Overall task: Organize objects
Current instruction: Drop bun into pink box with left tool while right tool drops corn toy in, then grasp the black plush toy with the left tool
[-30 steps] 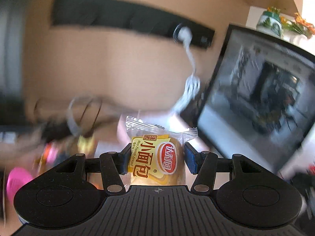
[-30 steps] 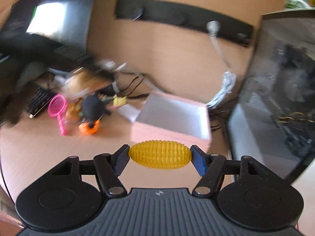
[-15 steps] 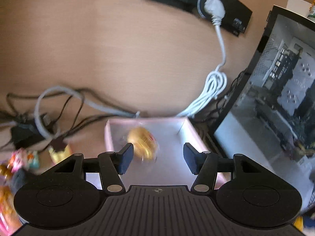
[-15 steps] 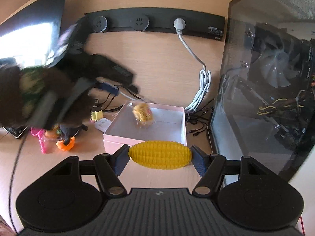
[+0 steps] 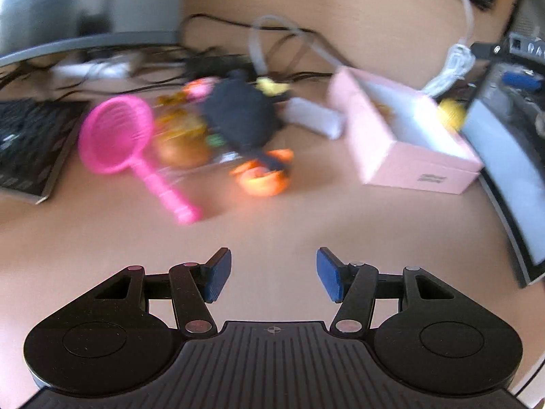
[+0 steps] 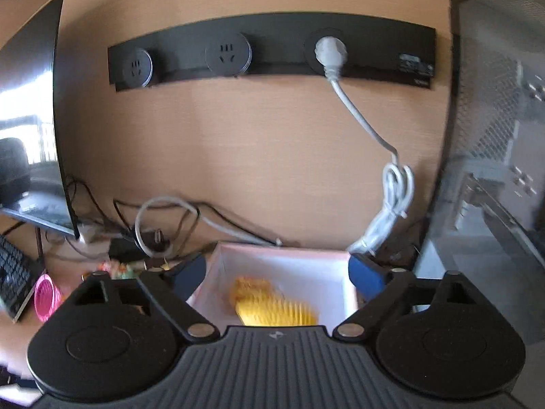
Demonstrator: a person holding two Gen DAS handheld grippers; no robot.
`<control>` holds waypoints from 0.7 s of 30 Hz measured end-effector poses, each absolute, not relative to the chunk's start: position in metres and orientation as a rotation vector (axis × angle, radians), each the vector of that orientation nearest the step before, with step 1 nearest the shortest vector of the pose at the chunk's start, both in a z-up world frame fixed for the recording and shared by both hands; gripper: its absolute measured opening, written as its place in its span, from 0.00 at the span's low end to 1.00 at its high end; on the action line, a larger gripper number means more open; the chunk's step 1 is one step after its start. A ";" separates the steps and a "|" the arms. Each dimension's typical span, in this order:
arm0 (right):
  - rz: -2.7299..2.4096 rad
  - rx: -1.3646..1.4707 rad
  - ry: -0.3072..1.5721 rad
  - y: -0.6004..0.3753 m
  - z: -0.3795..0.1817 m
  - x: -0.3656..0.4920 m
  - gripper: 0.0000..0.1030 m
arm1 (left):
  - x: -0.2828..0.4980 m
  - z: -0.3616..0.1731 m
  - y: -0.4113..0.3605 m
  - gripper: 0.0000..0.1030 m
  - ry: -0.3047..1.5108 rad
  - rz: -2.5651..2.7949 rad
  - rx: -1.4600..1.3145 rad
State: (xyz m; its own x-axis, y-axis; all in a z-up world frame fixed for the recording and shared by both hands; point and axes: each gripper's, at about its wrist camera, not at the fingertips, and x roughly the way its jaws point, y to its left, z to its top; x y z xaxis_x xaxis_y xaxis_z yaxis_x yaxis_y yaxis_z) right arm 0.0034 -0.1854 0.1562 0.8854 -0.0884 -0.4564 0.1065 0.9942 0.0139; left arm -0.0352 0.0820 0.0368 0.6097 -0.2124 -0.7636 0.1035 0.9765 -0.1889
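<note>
**A:** While the right gripper (image 6: 277, 272) hung over the pink box (image 6: 286, 250), where did the toy corn (image 6: 276, 310) end up?

**B:** Inside the box. Jaws had just been opening and stood spread wide, one blue pad on each side of the box, nothing between them. Corn lay on the white floor of the box, blurred, clear of both pads. A second yellowish item (image 6: 250, 286) sat just behind it; too smeared to name from that view.

**A:** Left gripper (image 5: 273, 275)?

**B:** Jaws parted about halfway, empty, only bare wooden desk (image 5: 272, 225) between the pads. It was pointed down at the desk, well apart from the box.

**A:** What did the left view show ahead?

**B:** Heavy motion blur. Pink box (image 5: 414, 151) at right, beside the PC case (image 5: 511, 156). A yellow blob (image 5: 450, 113) showed at the box's far right edge; couldn't tell what it was. Left of the box was a toy cluster: pink toy net (image 5: 117, 136) with its handle pointing toward the camera, a black plush figure (image 5: 243, 119) with orange feet (image 5: 262, 175), and some brownish wrapped items (image 5: 182, 143) between net and plush. Keyboard (image 5: 29, 150) was at far left, tangle of cables (image 5: 238, 47) behind the toys.

**A:** Wall?

**B:** Black socket strip (image 6: 272, 56), white plug (image 6: 330, 52) in the third socket, its cable bundled down behind the box. Monitor (image 6: 30, 129) was at left.
</note>
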 end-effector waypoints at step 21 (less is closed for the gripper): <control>-0.005 -0.087 0.561 -0.111 0.100 -0.100 1.00 | 0.108 0.053 0.085 0.58 0.853 0.035 -0.403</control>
State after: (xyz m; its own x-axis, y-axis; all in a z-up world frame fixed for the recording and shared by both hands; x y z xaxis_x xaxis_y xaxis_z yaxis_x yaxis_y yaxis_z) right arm -0.0996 -0.1107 0.1001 0.8467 -0.0289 -0.5312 -0.0186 0.9963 -0.0838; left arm 0.1084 0.0855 0.0530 0.6616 -0.1298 -0.7385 -0.1896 0.9239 -0.3323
